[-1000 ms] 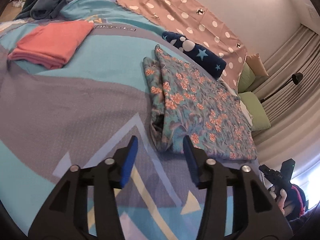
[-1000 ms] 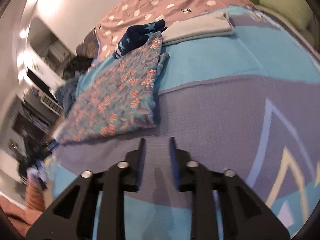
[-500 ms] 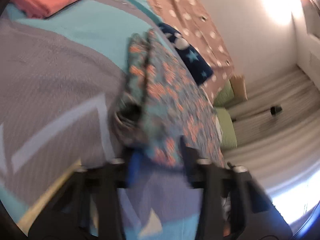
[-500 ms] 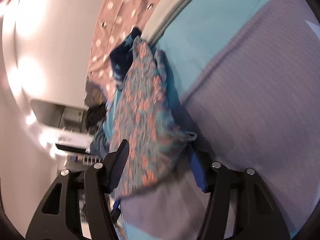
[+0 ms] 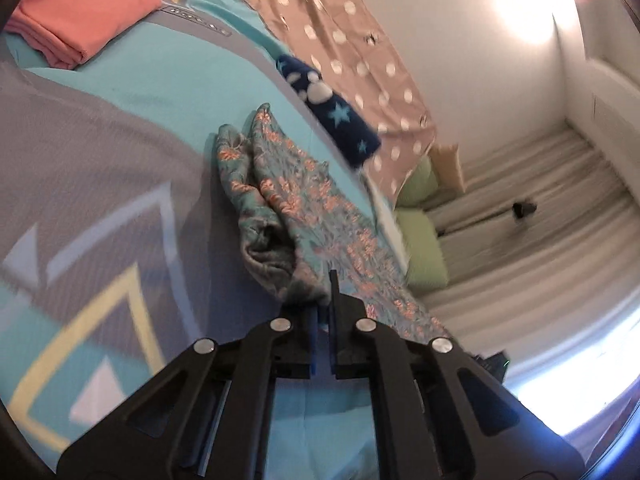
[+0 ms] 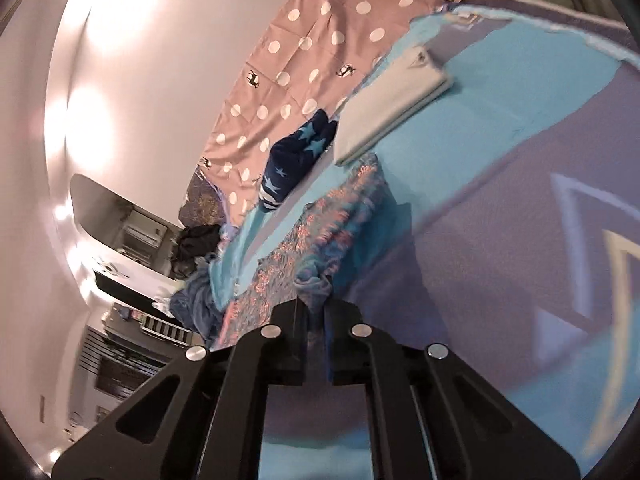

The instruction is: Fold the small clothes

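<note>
A teal floral garment (image 5: 296,200) with orange flowers lies on the patterned bedspread (image 5: 100,168). My left gripper (image 5: 324,300) is shut on its near corner, and the cloth bunches up in front of the jaws. In the right wrist view the same floral garment (image 6: 320,236) stretches away toward the wall. My right gripper (image 6: 316,304) is shut on its other near corner, with a fold of cloth sticking up between the jaws.
A folded pink garment (image 5: 76,20) lies at the far left. A navy star-print roll (image 5: 332,112) and a polka-dot sheet (image 5: 340,48) lie beyond the floral garment. A folded white garment (image 6: 388,120) lies at the right. Green pillows (image 5: 420,240) sit by the curtains.
Both grippers moved in onto the near edge of the floral garment and closed on its two corners. One second ago both were open above the bedspread.
</note>
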Tool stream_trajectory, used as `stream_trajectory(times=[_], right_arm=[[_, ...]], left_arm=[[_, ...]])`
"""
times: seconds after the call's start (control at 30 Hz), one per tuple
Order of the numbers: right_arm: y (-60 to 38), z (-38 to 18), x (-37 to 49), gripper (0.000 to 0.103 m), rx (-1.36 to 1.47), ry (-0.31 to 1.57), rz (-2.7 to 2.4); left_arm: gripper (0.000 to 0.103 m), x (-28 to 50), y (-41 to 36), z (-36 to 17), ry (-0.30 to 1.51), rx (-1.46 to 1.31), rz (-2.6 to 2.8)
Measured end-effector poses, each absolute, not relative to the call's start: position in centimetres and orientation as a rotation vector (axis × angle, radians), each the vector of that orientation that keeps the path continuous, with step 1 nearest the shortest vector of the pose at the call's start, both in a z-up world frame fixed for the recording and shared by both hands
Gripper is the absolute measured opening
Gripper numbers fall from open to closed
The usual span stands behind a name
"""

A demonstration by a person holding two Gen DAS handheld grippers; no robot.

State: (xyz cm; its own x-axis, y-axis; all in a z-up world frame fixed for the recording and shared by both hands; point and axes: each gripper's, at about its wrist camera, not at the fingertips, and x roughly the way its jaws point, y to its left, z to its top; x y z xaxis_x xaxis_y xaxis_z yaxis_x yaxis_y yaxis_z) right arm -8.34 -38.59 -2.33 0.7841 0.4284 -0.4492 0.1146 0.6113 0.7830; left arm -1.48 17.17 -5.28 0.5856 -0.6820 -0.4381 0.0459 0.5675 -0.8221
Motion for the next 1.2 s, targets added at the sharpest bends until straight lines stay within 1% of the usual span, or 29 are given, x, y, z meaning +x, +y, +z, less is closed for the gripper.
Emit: stream_trajectory(times=[0.07,0.17,0.23,0.27,0.37,0.43,0.47,0.5,0.57,0.6,0.63,0.67,0.7,0.73,0.8,0.83,0.9,1.03,1.1,1.2], right_arm=[[-38.5,-2.8,-9.8,0.006,0.866,0.724,0.163],[-38.6,-5.8,-11.1,0.008,0.828,0.876,0.089],[-39.5,-7.9,-12.1,0.015,0.853,0.947,0.046],[-40.1,-8.2,-12.2,0.016,0.853,0.959,0.015],[-41.5,-7.5,-12.8,0.021,0.816,0.933,-0.045],[-41.8,-6.6,-12.5,0.024,0.795,0.904,-0.024],[-41.7,-6.3,-12.4,0.025,0.785,0.890,-0.013],[-41.4,-6.1,-12.3,0.025,0.776,0.879,-0.003],[-40.6,-5.9,-11.6,0.026,0.755,0.861,0.040],[-40.2,-6.0,-11.2,0.026,0.751,0.862,0.062],[-39.6,-6.2,-11.0,0.027,0.747,0.871,0.089],[-39.0,-6.5,-10.7,0.029,0.740,0.890,0.115],[-38.7,-7.0,-10.4,0.037,0.730,0.912,0.118],[-38.6,-7.6,-10.5,0.039,0.719,0.932,0.104],[-38.8,-8.5,-10.8,0.039,0.727,0.958,0.098],[-38.9,-8.8,-11.2,0.039,0.743,0.954,0.106],[-39.4,-8.7,-11.6,0.039,0.768,0.943,0.116],[-40.4,-7.5,-12.4,0.039,0.764,0.894,0.099],[-40.9,-7.0,-12.8,0.039,0.772,0.861,0.083],[-41.7,-6.9,-13.7,0.040,0.780,0.827,0.044]], left_arm=[[0.004,-3.0,16.4,-6.2,0.911,-0.818,-0.479],[0.005,-4.6,16.1,-8.4,1.003,-0.752,-0.408],[0.007,-5.3,17.3,-8.8,1.012,-0.742,-0.344],[0.010,-5.6,18.2,-8.4,0.994,-0.721,-0.293],[0.014,-5.9,19.9,-5.8,0.909,-0.646,-0.208],[0.018,-5.4,19.7,-3.9,0.848,-0.625,-0.230],[0.023,-5.1,19.3,-3.4,0.831,-0.610,-0.243],[0.026,-4.8,18.6,-2.7,0.816,-0.590,-0.266],[0.027,-3.7,16.7,-2.2,0.814,-0.561,-0.332],[0.031,-3.3,15.7,-2.3,0.827,-0.552,-0.368],[0.034,-3.0,14.7,-2.7,0.844,-0.539,-0.391],[0.037,-2.6,13.6,-3.5,0.877,-0.508,-0.405],[0.038,-2.7,13.1,-4.4,0.901,-0.492,-0.403],[0.038,-2.6,12.9,-5.5,0.936,-0.475,-0.395],[0.038,-2.5,12.4,-7.4,0.983,-0.431,-0.364],[0.038,-2.7,12.2,-7.4,0.969,-0.414,-0.359],[0.038,-2.7,11.9,-6.4,0.953,-0.379,-0.349],[0.038,-3.0,9.0,-2.5,0.838,-0.237,-0.422],[0.040,-2.6,5.1,-0.4,0.796,-0.166,-0.574],[0.043,-2.2,-1.2,0.1,0.810,-0.062,-0.760]])
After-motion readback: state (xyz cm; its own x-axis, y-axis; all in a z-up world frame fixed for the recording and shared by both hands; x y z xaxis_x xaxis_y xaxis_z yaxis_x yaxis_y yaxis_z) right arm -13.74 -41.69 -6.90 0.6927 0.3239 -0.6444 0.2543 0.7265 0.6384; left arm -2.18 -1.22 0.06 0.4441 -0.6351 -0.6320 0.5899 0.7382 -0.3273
